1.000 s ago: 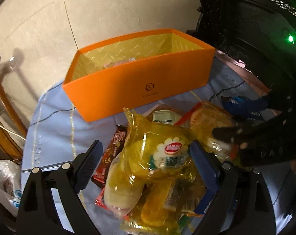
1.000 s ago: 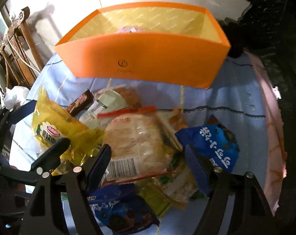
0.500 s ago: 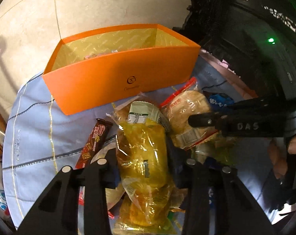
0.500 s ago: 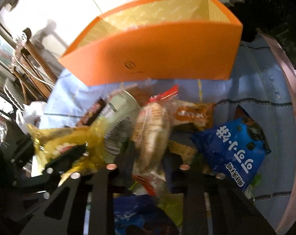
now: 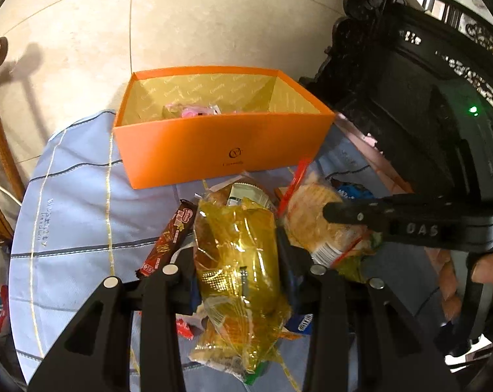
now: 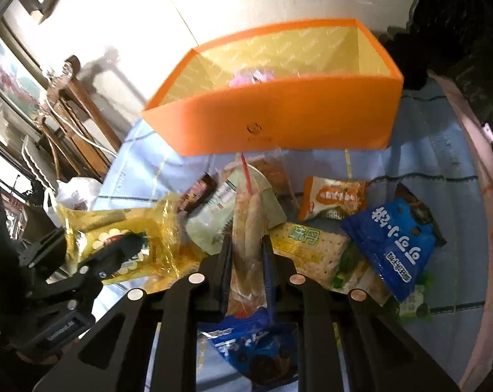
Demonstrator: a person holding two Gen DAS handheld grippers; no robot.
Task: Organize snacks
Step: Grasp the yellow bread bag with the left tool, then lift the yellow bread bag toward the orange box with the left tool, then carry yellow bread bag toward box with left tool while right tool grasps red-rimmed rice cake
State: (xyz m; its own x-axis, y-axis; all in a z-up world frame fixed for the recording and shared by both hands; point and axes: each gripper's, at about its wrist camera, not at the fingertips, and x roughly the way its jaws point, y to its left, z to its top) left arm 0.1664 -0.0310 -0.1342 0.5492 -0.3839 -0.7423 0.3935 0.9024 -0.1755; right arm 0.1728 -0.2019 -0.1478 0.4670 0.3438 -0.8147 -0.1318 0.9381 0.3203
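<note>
The left gripper (image 5: 236, 261) has its jaws pinching a yellow bag (image 5: 238, 258), which runs lengthwise between them and sticks out past the tips toward 12 o'clock. The right gripper (image 6: 246, 258) has its jaws pressed nearly together on a clear cracker pack (image 6: 248, 228) held edge-on, its red-trimmed top pointing to 12 o'clock. Both packs sit above a heap of snacks on the worktop's blue cloth (image 5: 73, 215). In the left view a chocolate bar (image 5: 169, 238) lies at 10 o'clock of the jaws. In the right view a blue bag (image 6: 393, 238) lies at 3 o'clock, a cracker packet (image 6: 311, 251) just beside the jaws, and an orange packet (image 6: 334, 199) at 1 o'clock. The orange box (image 5: 220, 150) stands open at 12 o'clock, well beyond the heap, with a pink packet (image 5: 197, 111) inside.
</note>
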